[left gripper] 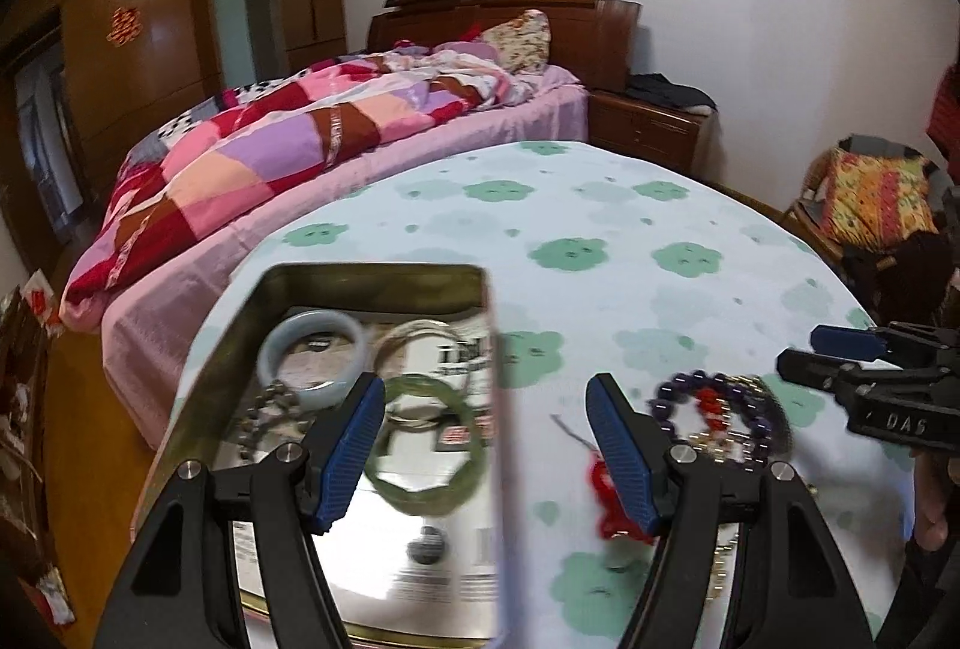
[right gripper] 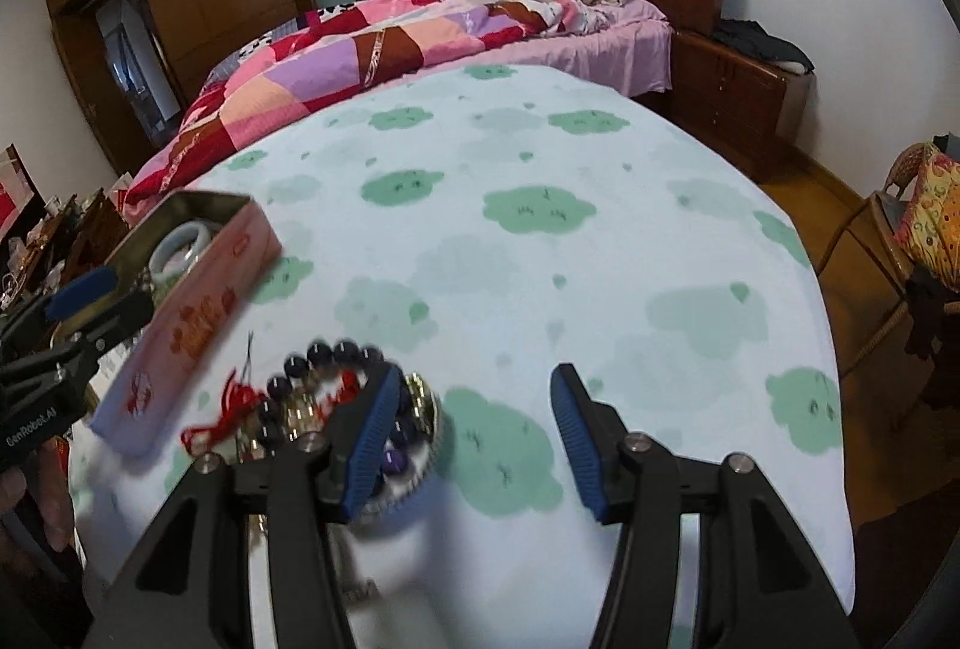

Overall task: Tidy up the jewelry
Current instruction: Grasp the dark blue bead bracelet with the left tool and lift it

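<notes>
An open metal tin [left gripper: 372, 274] sits on the table at the left and holds a pale blue bangle [left gripper: 313, 355], a green bangle [left gripper: 420, 439], a thin gold bangle [left gripper: 414, 334] and a dark bead chain [left gripper: 267, 409]. My left gripper [left gripper: 486, 403] is open above the tin's right wall. A heap of jewelry lies on the cloth: a dark purple bead bracelet [left gripper: 720, 409] and a red knotted cord [left gripper: 606, 499]. In the right wrist view the heap [right gripper: 336, 397] lies under my open right gripper's [right gripper: 474, 391] left finger; the tin [right gripper: 198, 283] is to its left.
The table carries a pale blue cloth with green cloud shapes [right gripper: 540, 211]. A bed with a patchwork quilt [left gripper: 288, 139] stands behind it, a wooden wardrobe [left gripper: 150, 25] at the far left, a nightstand [left gripper: 648, 121] and a wicker chair with cushion [right gripper: 924, 223] at the right.
</notes>
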Demonstrator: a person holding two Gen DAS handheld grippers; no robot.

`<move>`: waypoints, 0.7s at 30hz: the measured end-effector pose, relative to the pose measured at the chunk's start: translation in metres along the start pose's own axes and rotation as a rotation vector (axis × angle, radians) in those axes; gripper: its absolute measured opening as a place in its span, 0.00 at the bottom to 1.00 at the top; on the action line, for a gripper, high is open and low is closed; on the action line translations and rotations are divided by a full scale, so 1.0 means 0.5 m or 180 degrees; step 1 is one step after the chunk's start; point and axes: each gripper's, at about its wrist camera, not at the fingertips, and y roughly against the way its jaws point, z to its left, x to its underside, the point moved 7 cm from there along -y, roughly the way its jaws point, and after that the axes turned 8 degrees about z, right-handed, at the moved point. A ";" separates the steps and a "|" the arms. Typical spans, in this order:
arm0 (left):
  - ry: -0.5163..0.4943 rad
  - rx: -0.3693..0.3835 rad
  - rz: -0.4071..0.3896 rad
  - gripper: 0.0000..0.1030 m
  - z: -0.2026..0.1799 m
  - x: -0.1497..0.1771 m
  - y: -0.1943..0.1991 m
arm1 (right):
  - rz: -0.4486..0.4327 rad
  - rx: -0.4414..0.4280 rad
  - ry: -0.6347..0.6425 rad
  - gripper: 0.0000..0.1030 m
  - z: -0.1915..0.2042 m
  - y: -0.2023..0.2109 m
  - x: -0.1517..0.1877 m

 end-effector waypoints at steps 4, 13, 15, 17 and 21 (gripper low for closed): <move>-0.0192 0.0090 0.0011 0.68 -0.049 -0.004 0.002 | 0.0085 -0.0013 0.0060 0.46 0.000 -0.003 0.029; -0.0476 0.0372 0.0367 0.52 -0.138 0.002 -0.059 | 0.0068 0.0008 -0.0096 0.44 -0.032 -0.008 0.046; -0.0495 0.0362 0.0460 0.47 -0.149 0.005 -0.077 | 0.0054 0.0009 -0.0101 0.44 -0.033 -0.006 0.045; -0.0516 0.0431 0.0543 0.46 -0.160 0.009 -0.090 | 0.0043 0.0012 -0.0089 0.44 -0.030 -0.005 0.044; -0.0500 0.0461 0.0788 0.29 -0.169 0.027 -0.126 | 0.0022 0.0002 -0.0105 0.44 -0.033 -0.003 0.043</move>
